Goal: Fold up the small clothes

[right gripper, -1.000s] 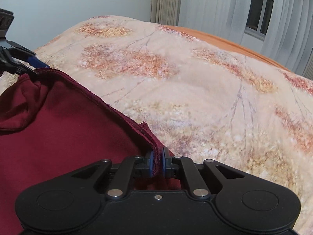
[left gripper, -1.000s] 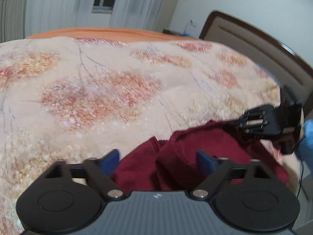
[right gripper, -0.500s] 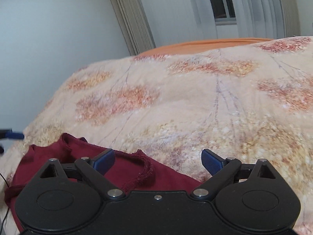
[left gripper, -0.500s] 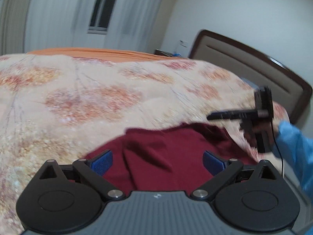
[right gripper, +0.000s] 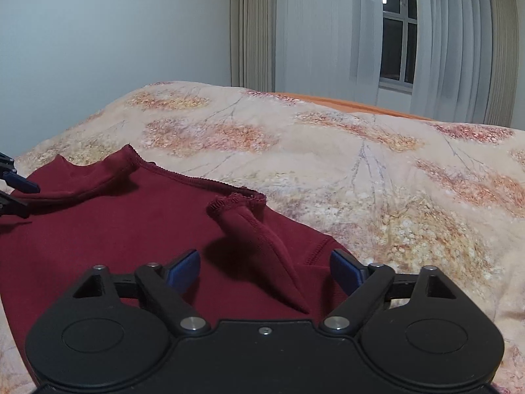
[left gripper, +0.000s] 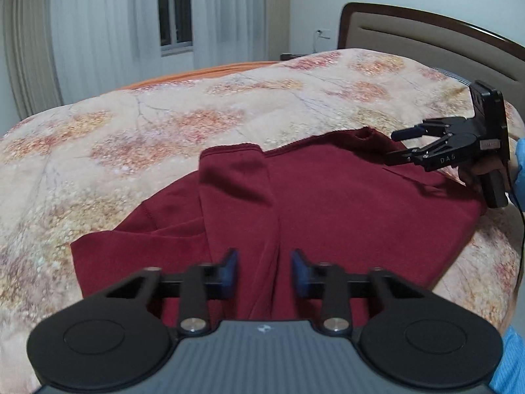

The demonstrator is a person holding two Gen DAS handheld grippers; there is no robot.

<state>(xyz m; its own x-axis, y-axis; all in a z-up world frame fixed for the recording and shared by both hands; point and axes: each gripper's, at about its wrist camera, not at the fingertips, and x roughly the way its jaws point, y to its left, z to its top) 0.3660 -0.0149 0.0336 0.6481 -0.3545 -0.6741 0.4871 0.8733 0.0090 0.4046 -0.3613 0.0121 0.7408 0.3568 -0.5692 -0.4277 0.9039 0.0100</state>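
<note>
A dark red garment (left gripper: 344,203) lies spread on the floral bedspread (left gripper: 164,124), with one sleeve folded across its body. My left gripper (left gripper: 264,267) is open, its blue pads either side of a fold of the cloth, gripping nothing. My right gripper (right gripper: 264,267) is open over the garment (right gripper: 115,229), with a raised cuffed sleeve (right gripper: 259,229) between its fingers, not clamped. The right gripper also shows in the left wrist view (left gripper: 398,146), open at the garment's far right edge. The left gripper's fingers (right gripper: 19,184) show at the left edge of the right wrist view.
The bedspread (right gripper: 361,170) covers the whole bed. A padded headboard (left gripper: 426,36) stands behind on the right. Curtains and a window (left gripper: 174,10) line the far wall. An orange sheet edge (right gripper: 344,101) shows at the bed's far side.
My right gripper let go of the garment's edge and opened. The lifted cloth dropped and now lies spread on the bed. My left gripper's jaws have narrowed around a fold.
</note>
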